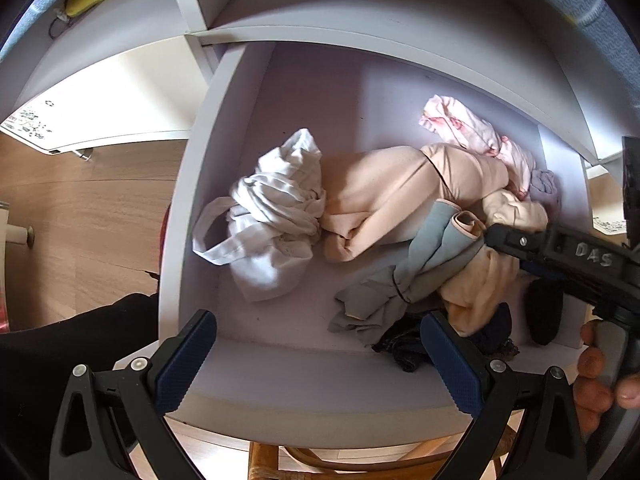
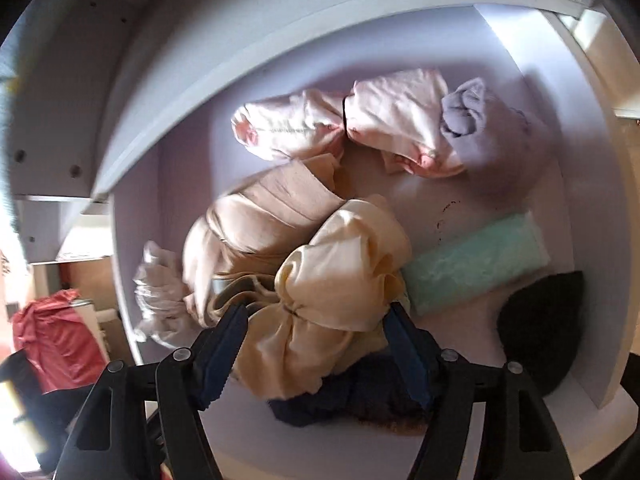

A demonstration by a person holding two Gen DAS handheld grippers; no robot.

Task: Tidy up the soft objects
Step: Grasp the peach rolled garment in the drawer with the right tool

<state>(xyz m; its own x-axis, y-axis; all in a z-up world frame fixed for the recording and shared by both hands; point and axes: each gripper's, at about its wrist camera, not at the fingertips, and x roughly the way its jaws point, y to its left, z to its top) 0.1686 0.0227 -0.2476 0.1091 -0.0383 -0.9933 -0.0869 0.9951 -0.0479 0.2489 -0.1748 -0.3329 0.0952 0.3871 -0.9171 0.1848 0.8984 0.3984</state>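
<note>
Matt white painted board for the drawer (image 1: 280, 364), smooth. Soft crumpled cloth everywhere: thin white cotton-like shirt (image 1: 276, 216), smooth peach garment (image 1: 404, 200), cream cloth (image 2: 340, 280) with slight sheen, grey-green top (image 1: 384, 292). Fuzzy mint towel (image 2: 476, 268), dark lacy cloth (image 1: 404, 348), matt black felt-like pad (image 2: 540, 324). Black matt plastic on the left gripper (image 1: 316, 360), ribbed blue rubber fingers (image 1: 188, 356). Wood-grain floor (image 1: 96, 216), satin.

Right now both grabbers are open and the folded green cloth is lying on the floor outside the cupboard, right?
Not quite. The folded green cloth lies inside the shelf compartment, beside the cream bundle, as the right wrist view shows. The left gripper and right gripper are open.
</note>
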